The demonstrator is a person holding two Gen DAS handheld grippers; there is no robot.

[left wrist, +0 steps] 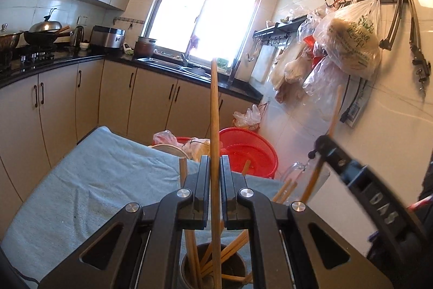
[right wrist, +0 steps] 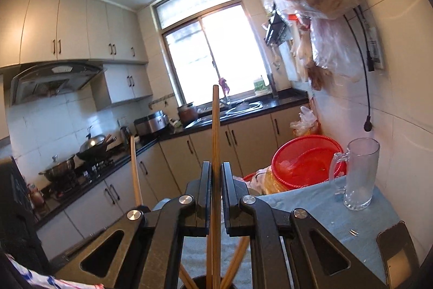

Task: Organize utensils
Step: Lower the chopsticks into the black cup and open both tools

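My left gripper [left wrist: 215, 161] is shut on a long wooden chopstick [left wrist: 214, 113] that stands upright, its lower end in a dark round holder [left wrist: 213, 268] with several more chopsticks. My right gripper [right wrist: 216, 168] is shut on another upright wooden chopstick [right wrist: 216, 132], over the same kind of dark holder [right wrist: 203, 282] at the bottom edge. The right gripper's body [left wrist: 365, 188] shows in the left wrist view with its chopstick [left wrist: 334, 113]. The left gripper's chopstick [right wrist: 135, 169] shows in the right wrist view. A clear glass mug [right wrist: 358, 175] stands on the blue cloth [right wrist: 311, 205].
The small table has a blue-grey cloth [left wrist: 94, 180]. A red plastic basket [left wrist: 251, 151] and plastic bags sit behind it. Bags hang on the tiled right wall [left wrist: 349, 42]. Counter, sink and stove run along the left and back. A dark phone-like object [right wrist: 395, 248] lies at the right.
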